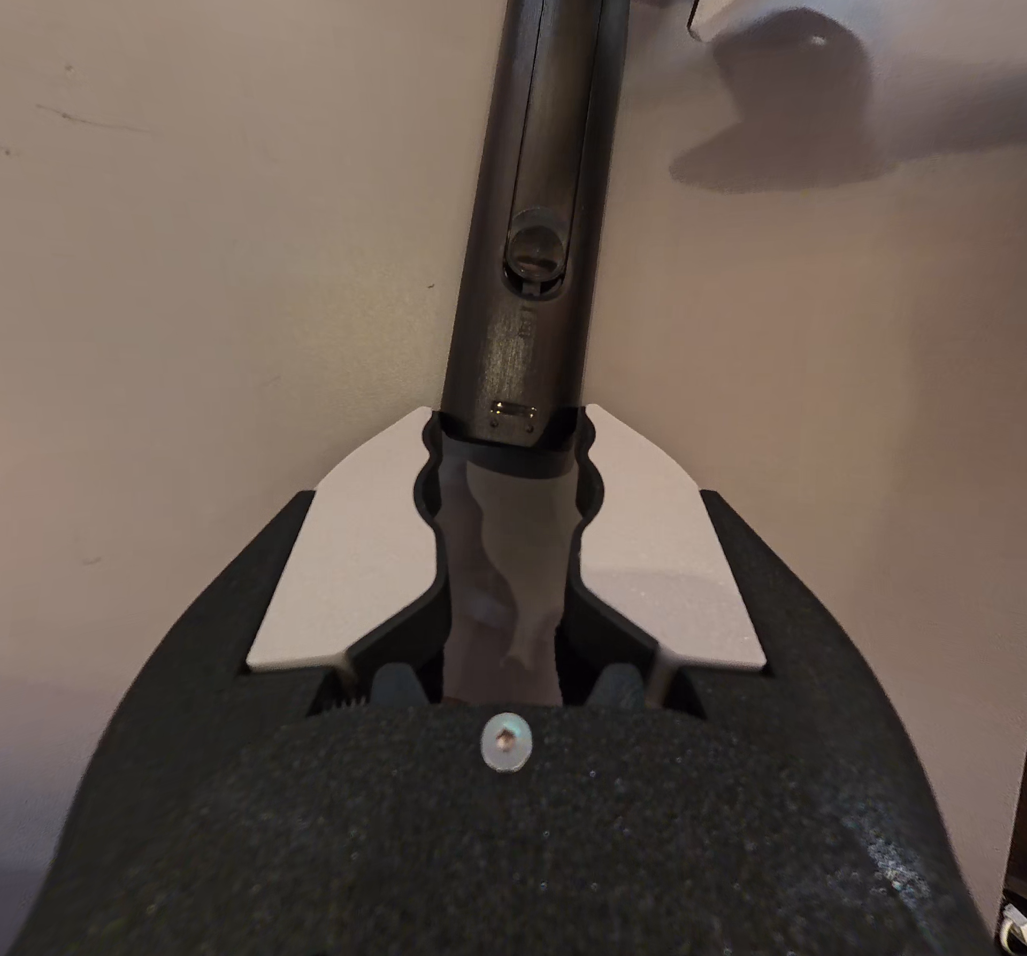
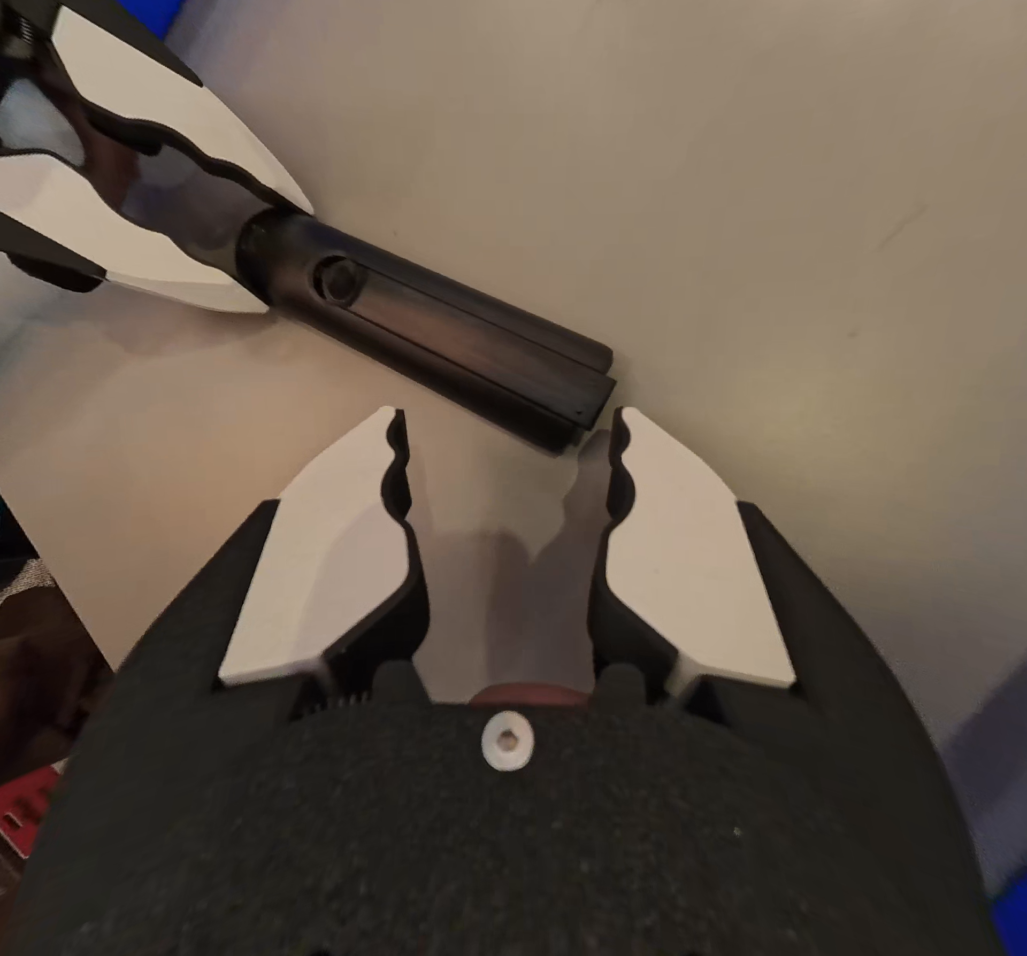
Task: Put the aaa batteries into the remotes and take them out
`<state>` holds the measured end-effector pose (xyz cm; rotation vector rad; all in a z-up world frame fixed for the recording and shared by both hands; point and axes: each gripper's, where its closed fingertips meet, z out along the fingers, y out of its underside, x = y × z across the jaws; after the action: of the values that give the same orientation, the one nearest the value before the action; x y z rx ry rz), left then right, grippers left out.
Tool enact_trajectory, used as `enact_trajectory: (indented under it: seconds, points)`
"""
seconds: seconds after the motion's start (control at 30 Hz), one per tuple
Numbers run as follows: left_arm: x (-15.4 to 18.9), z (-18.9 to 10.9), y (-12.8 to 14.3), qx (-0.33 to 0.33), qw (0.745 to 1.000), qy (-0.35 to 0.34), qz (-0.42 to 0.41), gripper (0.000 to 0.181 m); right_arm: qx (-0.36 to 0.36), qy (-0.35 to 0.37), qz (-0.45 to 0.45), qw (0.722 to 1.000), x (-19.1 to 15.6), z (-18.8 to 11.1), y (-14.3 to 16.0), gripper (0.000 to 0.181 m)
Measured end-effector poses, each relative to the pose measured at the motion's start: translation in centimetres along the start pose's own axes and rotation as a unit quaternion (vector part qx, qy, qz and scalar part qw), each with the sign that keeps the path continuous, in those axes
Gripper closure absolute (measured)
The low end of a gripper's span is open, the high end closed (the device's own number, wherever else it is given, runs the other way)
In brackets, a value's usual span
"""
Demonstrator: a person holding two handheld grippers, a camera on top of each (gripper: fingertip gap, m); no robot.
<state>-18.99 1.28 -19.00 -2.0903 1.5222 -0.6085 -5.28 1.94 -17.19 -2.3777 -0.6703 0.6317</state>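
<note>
Left wrist view: my left gripper clamps the near end of the black remote, which reaches forward over the beige table. My right gripper is spread and empty, its fingertips just beside the remote's far end.
</note>
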Motion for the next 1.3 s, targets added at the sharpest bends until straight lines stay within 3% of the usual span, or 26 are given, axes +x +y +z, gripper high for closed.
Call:
enact_trajectory:
  seconds: [0.8, 1.17, 1.3]
  points:
    - [0.1, 0.1, 0.1, -0.006, 1.000, 0.000, 0.000, 0.135, -0.004, -0.010, -0.010, 1.000, -0.5, 0.6, -0.2, 0.108]
    - [0.0, 0.2, 0.2, -0.012, 1.000, -0.002, 0.000, 0.136, -0.055, 0.045, -0.111, 0.991, -1.2, 1.2, 0.7, 0.092]
    - [0.0, 0.2, 0.2, -0.010, 1.000, -0.002, -0.001, 0.136, -0.047, 0.037, -0.097, 0.994, -1.1, 1.1, 0.4, 0.100]
